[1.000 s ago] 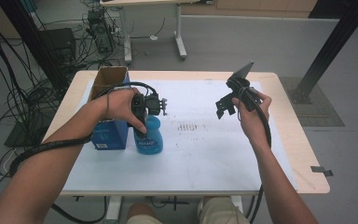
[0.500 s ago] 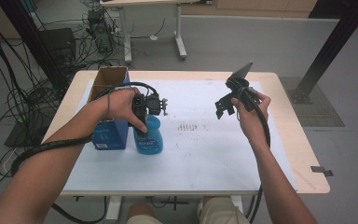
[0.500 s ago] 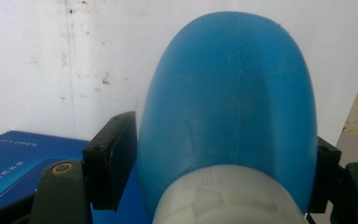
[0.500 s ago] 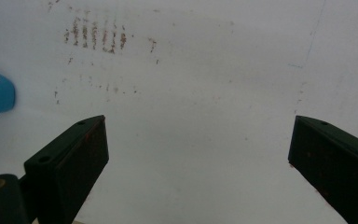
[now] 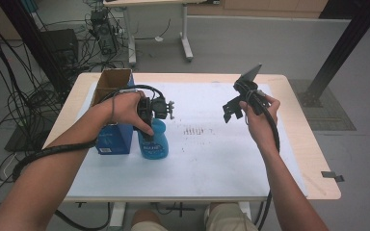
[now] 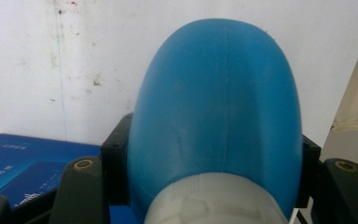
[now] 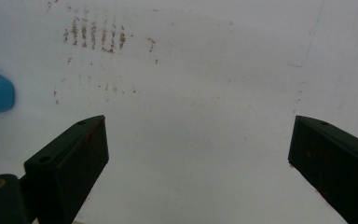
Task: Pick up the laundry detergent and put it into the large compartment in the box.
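Left gripper (image 5: 153, 129) clamped on the blue bottle (image 5: 154, 144), jaws on either side just below its white collar; in the left gripper view the bottle (image 6: 219, 112) is a smooth, rounded blue plastic body with a faint mould seam down the middle and a white ribbed neck at the bottom edge. Bottle stands upright on the worktop (image 5: 212, 159), touching or just beside the blue box (image 5: 113, 139); label text too small to read. Open cardboard box (image 5: 112, 82) behind the blue one. Right gripper (image 5: 233, 111) held above the worktop, well apart from the bottle, jaws wide open, nothing between them. Brownish smudge marks (image 5: 195, 131) on the white sheet between the two grippers.
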The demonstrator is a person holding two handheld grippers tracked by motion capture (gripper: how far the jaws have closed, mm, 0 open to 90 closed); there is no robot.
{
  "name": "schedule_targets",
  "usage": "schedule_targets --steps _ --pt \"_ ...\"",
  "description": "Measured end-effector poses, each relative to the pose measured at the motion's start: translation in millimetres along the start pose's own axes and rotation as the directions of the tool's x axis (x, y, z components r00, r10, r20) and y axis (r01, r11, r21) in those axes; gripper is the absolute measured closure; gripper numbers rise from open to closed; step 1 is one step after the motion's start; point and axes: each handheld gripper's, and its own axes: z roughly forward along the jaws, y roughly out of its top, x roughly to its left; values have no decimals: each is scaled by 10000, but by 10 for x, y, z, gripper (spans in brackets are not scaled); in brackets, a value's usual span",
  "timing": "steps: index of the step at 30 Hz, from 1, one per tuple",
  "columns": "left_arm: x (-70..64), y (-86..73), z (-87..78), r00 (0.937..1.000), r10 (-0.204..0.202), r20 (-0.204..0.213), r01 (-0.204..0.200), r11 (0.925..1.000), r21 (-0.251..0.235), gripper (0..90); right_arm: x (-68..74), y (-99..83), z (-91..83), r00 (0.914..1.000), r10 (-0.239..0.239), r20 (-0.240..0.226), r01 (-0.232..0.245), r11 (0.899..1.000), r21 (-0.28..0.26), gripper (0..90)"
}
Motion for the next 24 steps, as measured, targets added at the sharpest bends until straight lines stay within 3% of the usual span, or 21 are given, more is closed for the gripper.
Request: schedule_targets --steps 24 --pt "8 26 0 10000 5 52 -5 9999 120 377 3 18 14 10000 25 21 -25 10000 66 49"
